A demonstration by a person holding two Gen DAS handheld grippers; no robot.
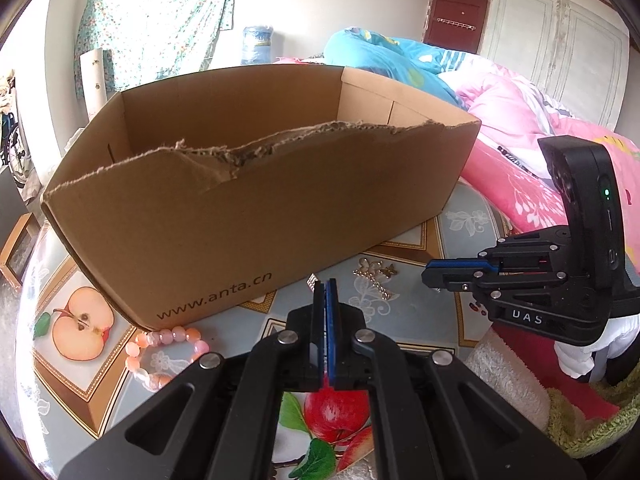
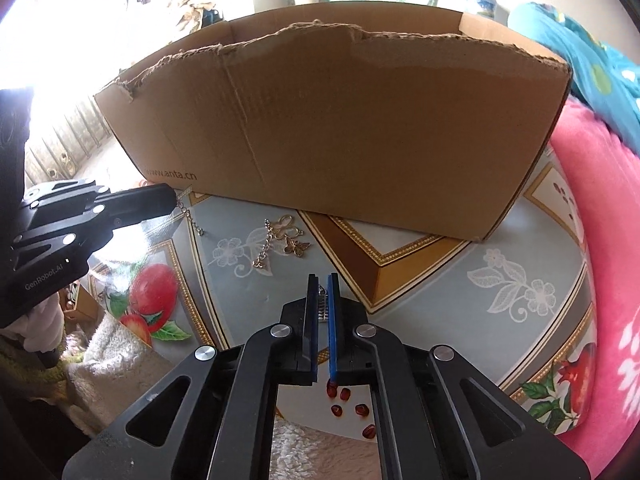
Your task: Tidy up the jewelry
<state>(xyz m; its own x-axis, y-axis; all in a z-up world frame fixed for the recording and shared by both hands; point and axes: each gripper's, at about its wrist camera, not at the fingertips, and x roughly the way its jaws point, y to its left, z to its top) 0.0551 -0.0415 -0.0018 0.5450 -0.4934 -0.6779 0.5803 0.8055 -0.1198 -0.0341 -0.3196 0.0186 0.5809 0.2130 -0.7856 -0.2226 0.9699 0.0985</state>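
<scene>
A torn brown cardboard box [image 1: 240, 208] marked www.anta.cn stands on the patterned table; it also shows in the right wrist view [image 2: 340, 120]. My left gripper [image 1: 325, 285] is shut on a small silver chain piece [image 1: 312, 281], seen from the side [image 2: 176, 200] with the chain [image 2: 192, 220] dangling. My right gripper [image 2: 322, 280] is shut on a small silver piece [image 2: 322, 306]; from the left view it [image 1: 430, 276] hovers right of a gold butterfly chain [image 1: 374, 276], also seen in the right wrist view [image 2: 286, 240]. A pink bead bracelet [image 1: 160, 352] lies by the box.
The table has a fruit-print cloth [image 2: 520, 280]. Pink and blue bedding [image 1: 520, 120] lies to the right. A fluffy towel [image 2: 112, 360] hangs at the table's near edge. A water jug [image 1: 257, 44] stands behind the box.
</scene>
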